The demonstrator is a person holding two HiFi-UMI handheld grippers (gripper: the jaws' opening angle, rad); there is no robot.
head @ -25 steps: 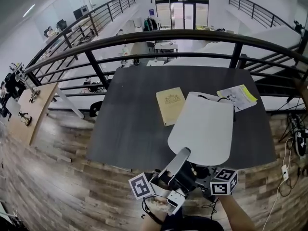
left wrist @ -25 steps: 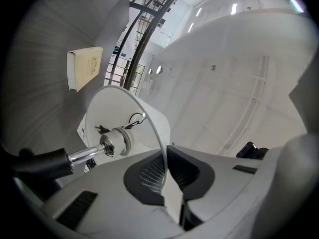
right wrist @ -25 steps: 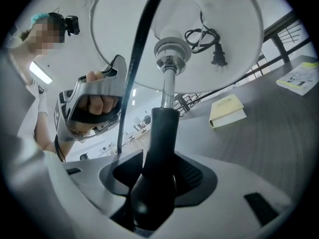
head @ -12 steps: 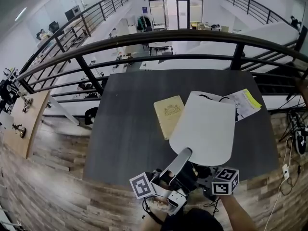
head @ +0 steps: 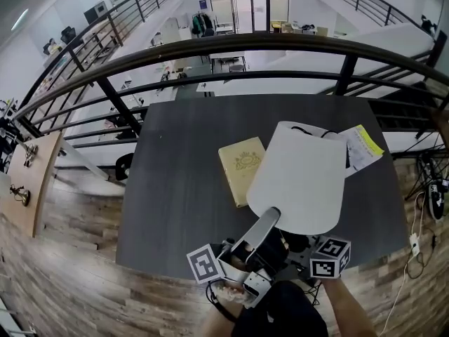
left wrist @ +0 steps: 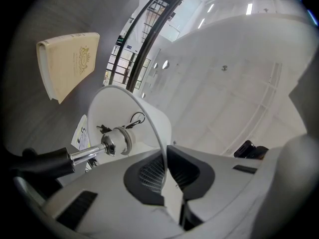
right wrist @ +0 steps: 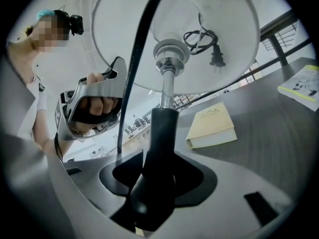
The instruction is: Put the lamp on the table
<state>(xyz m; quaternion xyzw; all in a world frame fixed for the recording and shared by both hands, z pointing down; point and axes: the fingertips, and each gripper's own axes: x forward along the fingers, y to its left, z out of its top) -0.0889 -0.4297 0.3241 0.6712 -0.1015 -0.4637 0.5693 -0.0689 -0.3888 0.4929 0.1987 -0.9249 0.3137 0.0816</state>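
The lamp has a white shade (head: 298,181) and hangs tilted above the near right part of the dark table (head: 182,188). My left gripper (head: 265,225) is shut on the shade's thin rim (left wrist: 163,176), which runs between its jaws. My right gripper (right wrist: 154,183) is shut on the lamp's black stem (right wrist: 159,148); in the head view its jaws are hidden under the shade, and only its marker cube (head: 330,257) shows. Inside the shade I see the metal socket (right wrist: 167,54) and the coiled cord with its plug (right wrist: 214,56).
A cream book (head: 240,167) lies on the table left of the shade. A leaflet with a yellow edge (head: 365,146) lies at the table's right. A dark railing (head: 210,51) runs behind the table, with a drop beyond it. Wooden floor (head: 63,258) surrounds the near side.
The lamp and both grippers have come a little further forward over the table's near edge. Both grips look the same.
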